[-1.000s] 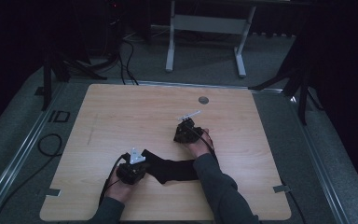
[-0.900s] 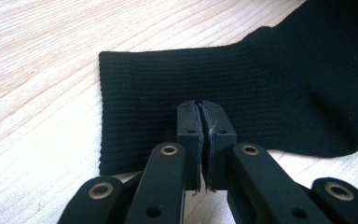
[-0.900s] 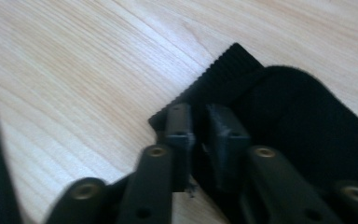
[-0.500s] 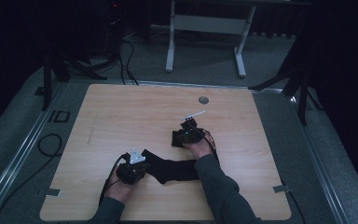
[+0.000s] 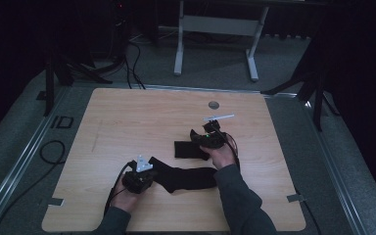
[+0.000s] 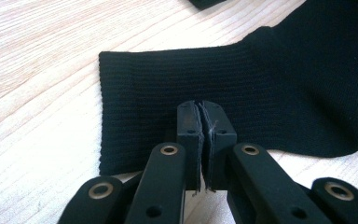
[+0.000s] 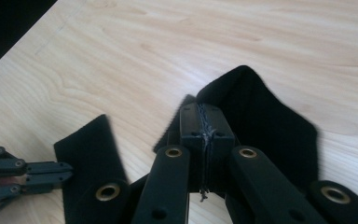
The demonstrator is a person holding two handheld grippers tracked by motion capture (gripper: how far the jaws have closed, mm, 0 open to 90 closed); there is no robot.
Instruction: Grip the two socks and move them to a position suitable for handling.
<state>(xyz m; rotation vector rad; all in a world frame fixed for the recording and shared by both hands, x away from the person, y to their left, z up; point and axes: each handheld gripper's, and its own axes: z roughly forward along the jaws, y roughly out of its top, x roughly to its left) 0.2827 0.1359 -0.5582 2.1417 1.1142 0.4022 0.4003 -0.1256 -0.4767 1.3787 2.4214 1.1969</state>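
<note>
Carrying the work, the pale wooden table [image 5: 127,122] with rounded corners sits on a grey carpeted floor [image 5: 24,147], where the letters "ID" [image 5: 61,122] are marked just off the table's left edge. Behind the far edge stands a white metal frame on two legs [image 5: 215,29], and dark stands rise at both far corners, well clear of the work. Black cables [image 5: 49,152] loop on the floor at the left. A small round grey disc [image 5: 214,104] lies near the far edge, apart from everything else.

A long black ribbed knit sock [image 5: 186,177] lies in the near half of the table, running from the left hand toward the right forearm, with its other end [image 5: 188,149] turned up toward the middle. The left gripper [image 5: 138,180] rests near the near edge, jaws closed on the sock's ribbed cuff [image 6: 168,84], cloth pinched between the pads. The right gripper [image 5: 206,139], just right of centre, has just closed its jaws on the other end of the sock, lifting a fold [image 7: 261,116] off the wood. No brand or label can be read on the sock.
</note>
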